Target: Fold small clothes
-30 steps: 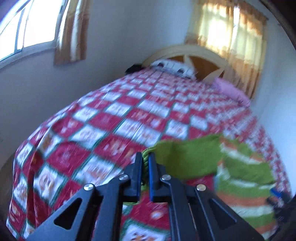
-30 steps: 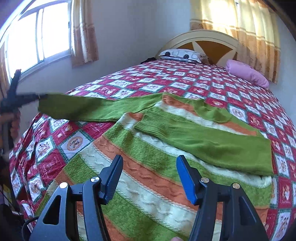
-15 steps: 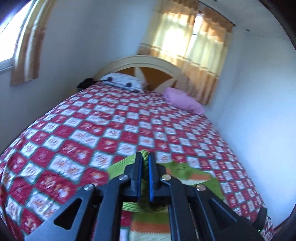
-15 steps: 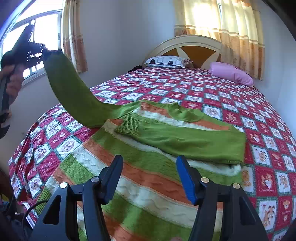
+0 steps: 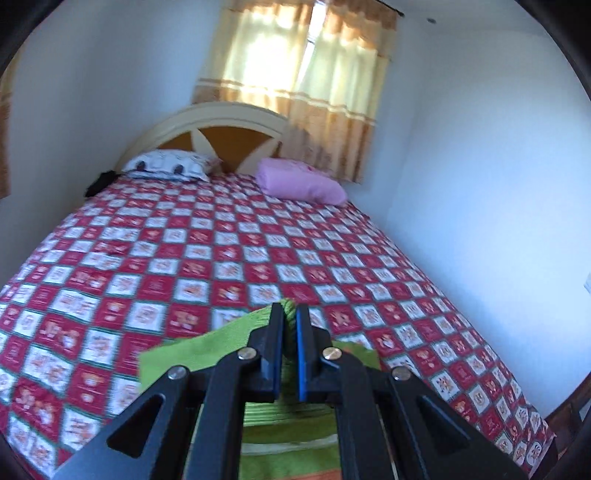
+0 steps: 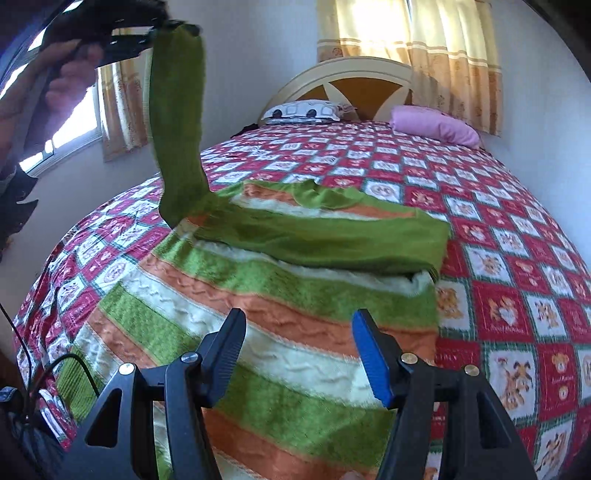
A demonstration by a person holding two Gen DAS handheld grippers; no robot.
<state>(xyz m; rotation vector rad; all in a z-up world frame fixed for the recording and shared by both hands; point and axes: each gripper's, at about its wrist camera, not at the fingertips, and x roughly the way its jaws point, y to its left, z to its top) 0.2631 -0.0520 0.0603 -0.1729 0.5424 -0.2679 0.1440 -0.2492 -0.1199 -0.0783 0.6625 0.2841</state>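
Observation:
A striped green, orange and cream knit sweater lies flat on the bed. Its right sleeve is folded across the chest. My left gripper is shut on the cuff of the green left sleeve. In the right wrist view that gripper holds the left sleeve high above the sweater's left side, hanging down. My right gripper is open and empty, low over the sweater's body.
The bed has a red and white checked cover. A patterned pillow and a pink pillow lie by the headboard. Walls stand close on both sides. Cables hang at the bed's near left corner.
My left gripper has lifted the left sleeve from low beside the bed to high in the air and swung toward the sweater. The right gripper stays open over the body.

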